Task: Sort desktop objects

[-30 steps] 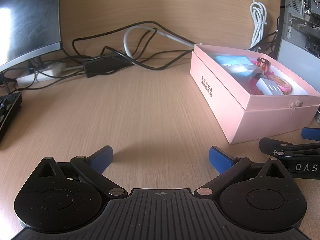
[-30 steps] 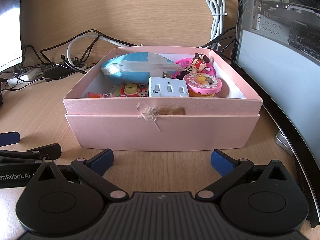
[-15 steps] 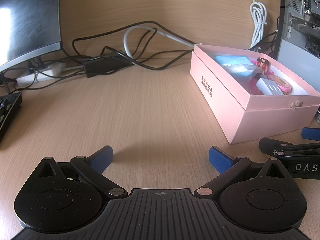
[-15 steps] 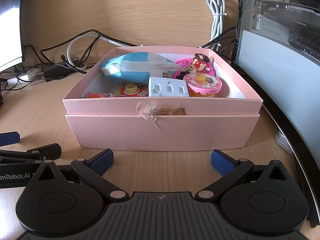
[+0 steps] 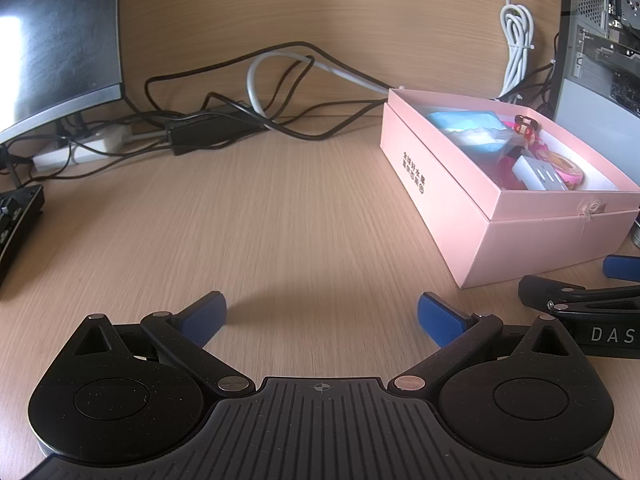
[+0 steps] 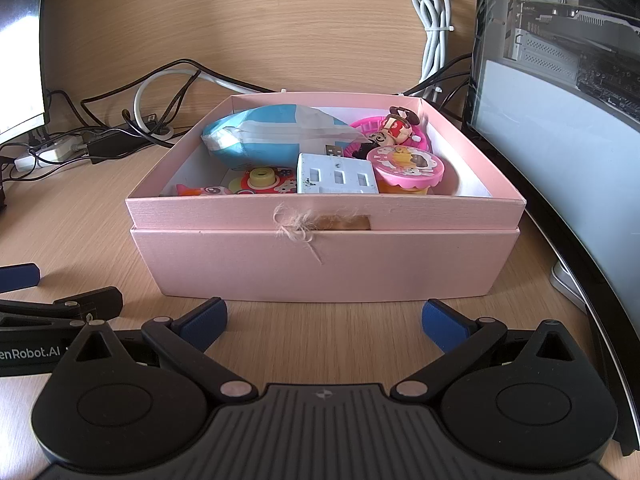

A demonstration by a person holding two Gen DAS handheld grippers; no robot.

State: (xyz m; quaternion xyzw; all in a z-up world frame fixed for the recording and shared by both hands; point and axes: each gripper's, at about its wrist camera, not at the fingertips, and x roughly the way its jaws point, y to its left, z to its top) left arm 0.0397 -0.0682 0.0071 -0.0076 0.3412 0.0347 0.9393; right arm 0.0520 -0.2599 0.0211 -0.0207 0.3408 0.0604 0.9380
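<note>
The left gripper rests low over the wooden desk with its blue-padded fingers spread wide apart and nothing between them. The right gripper sits just in front of the near wall of the pink box, fingers likewise spread wide and holding nothing. The box stands on the desk, to the right of the left gripper and directly ahead of the right gripper, with its top uncovered. Inside it, a blue-and-white pouch lies at the far left, a white USB hub sits near the centre against the near wall, and a pink round container is just right of the hub. A small cartoon figurine rests behind the pink container, and a red-and-yellow toy lies low at the near left. A frayed string knot hangs on the near wall of the box. Black and white cables lie along the far edge of the desk. A monitor stands at the far left, and a computer case stands to the right of the box.
</note>
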